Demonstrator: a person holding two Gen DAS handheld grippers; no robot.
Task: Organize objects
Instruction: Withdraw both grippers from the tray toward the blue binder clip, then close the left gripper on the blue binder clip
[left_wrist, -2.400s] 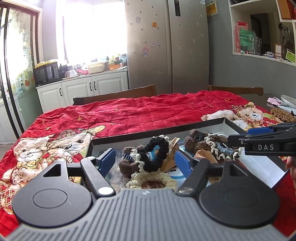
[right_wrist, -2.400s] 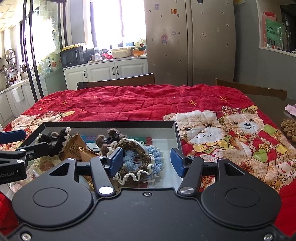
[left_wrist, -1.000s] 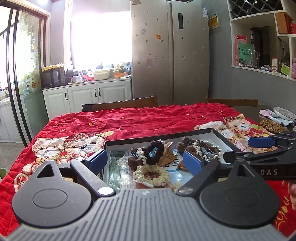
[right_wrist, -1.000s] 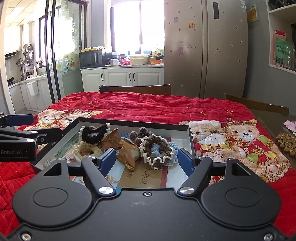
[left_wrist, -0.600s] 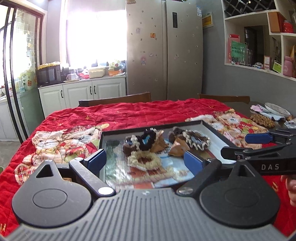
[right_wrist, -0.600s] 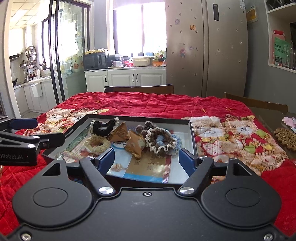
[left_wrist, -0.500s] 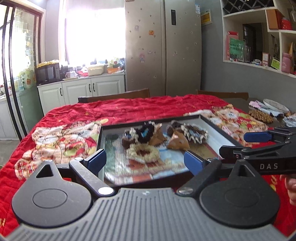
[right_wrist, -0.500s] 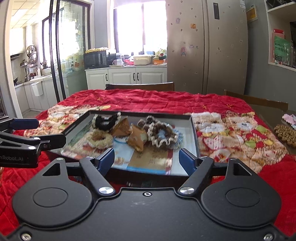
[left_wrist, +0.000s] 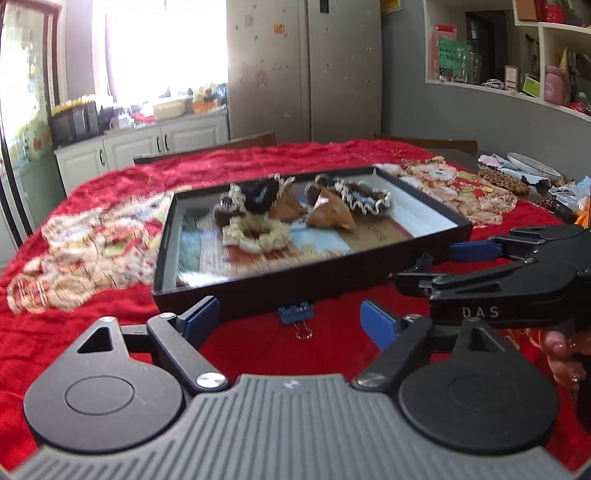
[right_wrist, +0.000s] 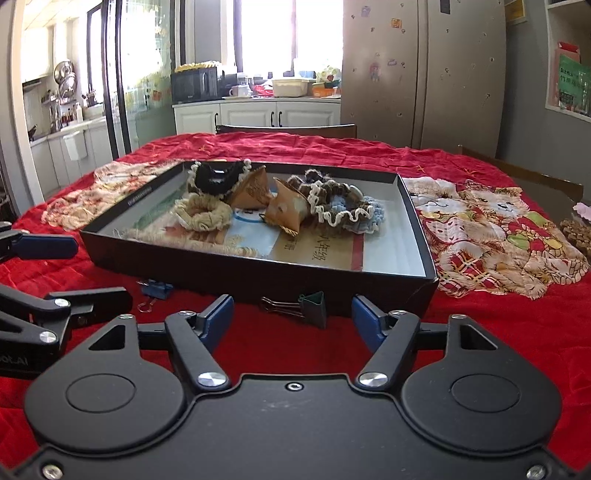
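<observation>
Red bear-print tablecloth (right_wrist: 480, 332) over table, black shallow tray (right_wrist: 258, 275), blue binder clip (left_wrist: 297, 312), green binder clip (right_wrist: 312, 302) just beside tray.

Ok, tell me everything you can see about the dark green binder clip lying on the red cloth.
The dark green binder clip lies on its side on the red quilted tablecloth, just in front of the shallow black box. Its green metal body points right; its two dark wire handles stretch left, flat on the cloth. Whether it touches the box is unclear. The right gripper, open, hangs just before it without touching.

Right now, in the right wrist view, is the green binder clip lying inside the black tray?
No, the green binder clip lies on the red cloth outside the black tray, just before its near wall.
</observation>
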